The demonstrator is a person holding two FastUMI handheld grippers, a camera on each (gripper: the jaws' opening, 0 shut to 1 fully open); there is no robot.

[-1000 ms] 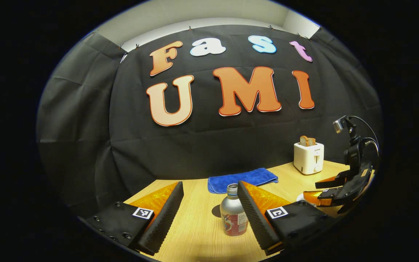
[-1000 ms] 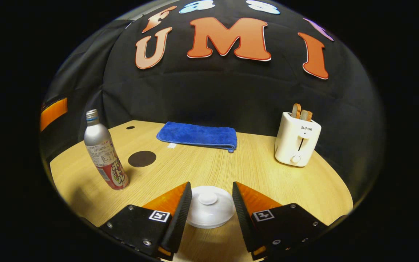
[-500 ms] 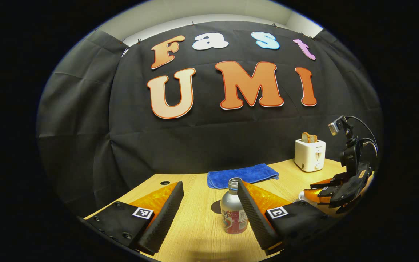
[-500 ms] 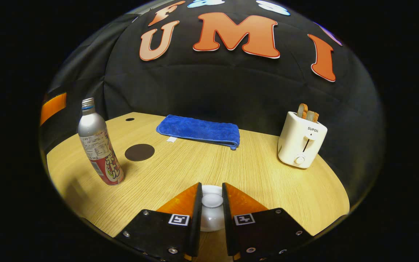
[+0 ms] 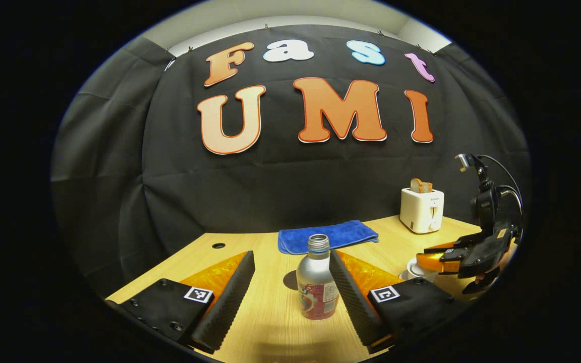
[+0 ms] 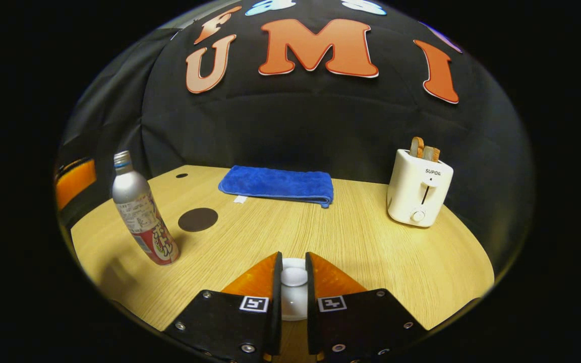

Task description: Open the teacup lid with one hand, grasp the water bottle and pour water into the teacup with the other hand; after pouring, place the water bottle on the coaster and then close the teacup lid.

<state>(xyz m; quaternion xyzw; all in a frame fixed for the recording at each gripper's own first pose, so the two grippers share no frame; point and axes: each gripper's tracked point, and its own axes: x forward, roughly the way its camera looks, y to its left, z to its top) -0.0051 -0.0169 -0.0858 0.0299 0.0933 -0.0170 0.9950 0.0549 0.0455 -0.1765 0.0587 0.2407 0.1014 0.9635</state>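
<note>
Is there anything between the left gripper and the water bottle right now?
Nothing visible. In the left gripper view the water bottle stands upright on the table just ahead of the open left gripper, near its right-hand finger, with only bare wood in between. The coaster lies beyond the bottle.

Open tabletop mid-table, obstacles at the edges

In the right gripper view, bare wooden table (image 6: 290,232) lies ahead at 12 o'clock. The water bottle (image 6: 139,212) stands at 10 o'clock, the flat coaster (image 6: 197,220) just beside it, the blue towel (image 6: 278,184) along the back, and the toaster (image 6: 418,190) at 2 o'clock.
</note>
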